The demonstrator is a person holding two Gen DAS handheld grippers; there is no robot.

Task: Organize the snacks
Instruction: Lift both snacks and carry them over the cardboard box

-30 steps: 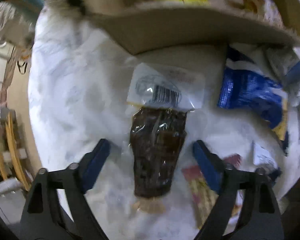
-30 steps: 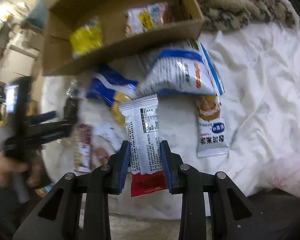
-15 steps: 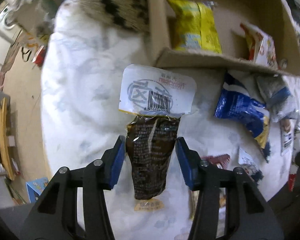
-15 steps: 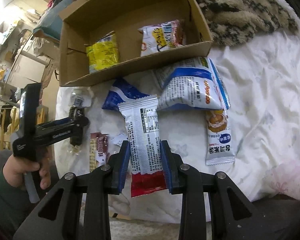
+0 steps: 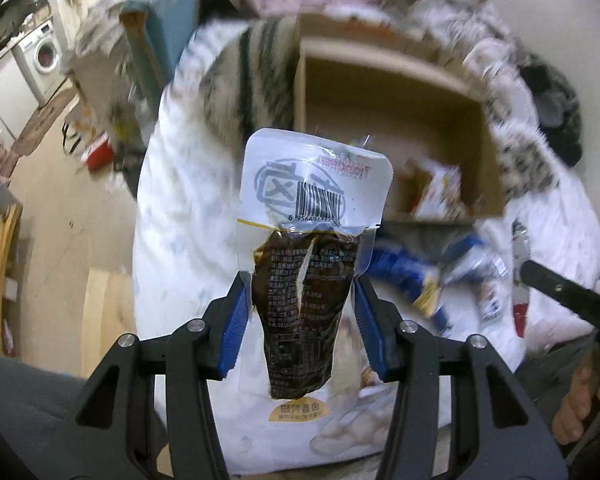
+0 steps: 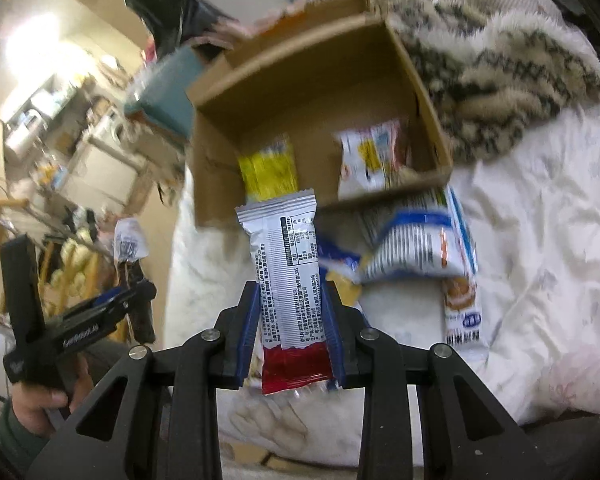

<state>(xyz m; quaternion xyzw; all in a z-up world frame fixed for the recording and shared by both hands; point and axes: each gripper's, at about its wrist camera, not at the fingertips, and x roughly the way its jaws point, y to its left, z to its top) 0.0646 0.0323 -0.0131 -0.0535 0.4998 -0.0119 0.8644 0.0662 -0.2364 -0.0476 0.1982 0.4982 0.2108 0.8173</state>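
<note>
Bed with white quilt point(image 6: 540, 240) carries everything; furry striped blanket point(image 6: 492, 80) bunched at its far end. Cardboard box point(image 6: 300, 92) sits open on the quilt against that blanket, with a yellow packet point(image 6: 268, 172) and a white-and-red packet point(image 6: 374, 156) inside. Just in front of the box on the quilt: big blue-and-white bag point(image 6: 416, 244), another blue bag point(image 5: 404, 276) partly under it, and a slim white bar wrapper point(image 6: 464, 312) beside them. View is motion-blurred, so small print stays unreadable.

Your left tool point(image 5: 300, 304) is clenched on the dark-filled pouch point(image 5: 304, 300): blue pads press its sides, white barcode header stands up above the pads, pouch hangs clear of the quilt, in front of the box. The grip sits on the clear film edges as much as on the filling.

Your right tool point(image 6: 290, 320) is clenched on the silver-and-red bar point(image 6: 288, 280), red end toward the camera, silver end pointing at the box's near wall, lifted off the quilt.
</note>
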